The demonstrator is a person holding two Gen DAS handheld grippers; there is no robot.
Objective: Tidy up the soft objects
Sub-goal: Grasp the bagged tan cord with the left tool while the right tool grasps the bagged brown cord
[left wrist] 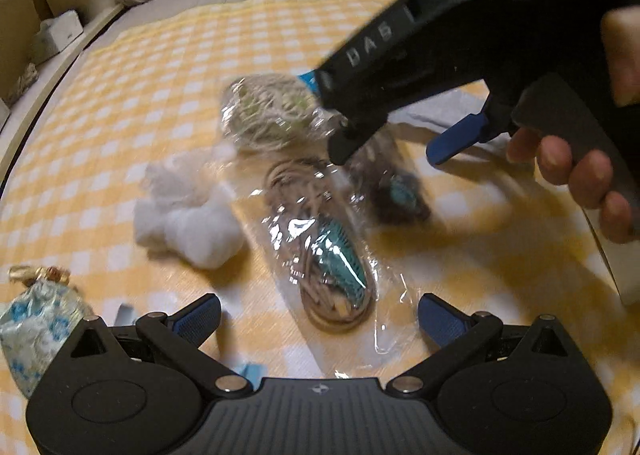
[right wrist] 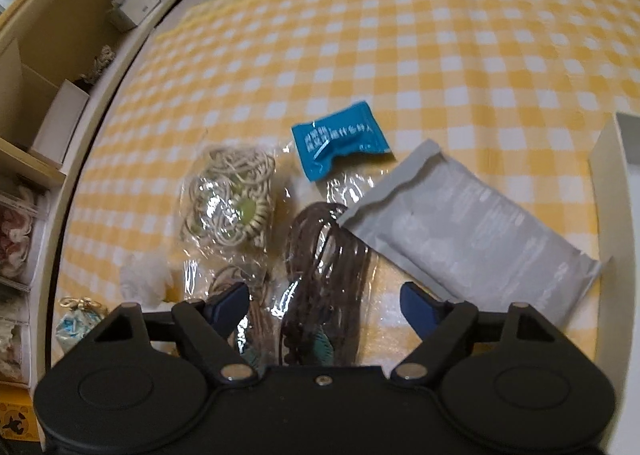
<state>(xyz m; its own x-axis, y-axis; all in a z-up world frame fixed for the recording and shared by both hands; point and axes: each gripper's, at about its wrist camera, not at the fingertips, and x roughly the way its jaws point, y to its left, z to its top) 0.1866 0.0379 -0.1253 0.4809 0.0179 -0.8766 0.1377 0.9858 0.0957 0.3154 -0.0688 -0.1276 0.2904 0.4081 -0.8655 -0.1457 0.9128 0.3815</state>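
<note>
Yellow checked cloth [right wrist: 400, 35], shelf [right wrist: 48, 67], tissue box [right wrist: 132, 13]

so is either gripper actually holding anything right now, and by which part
Nothing is held. The left gripper is open above the clear bag of tan cord, and the right gripper is open over the clear bag of dark cord, pads touching neither.

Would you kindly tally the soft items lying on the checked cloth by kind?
Clear bags of coiled cord: 3 (pale, dark brown, beige with teal)
Sealed packets: 2 (blue, grey)
White fluff: 1
Patterned pouch: 1
Total: 7
</note>
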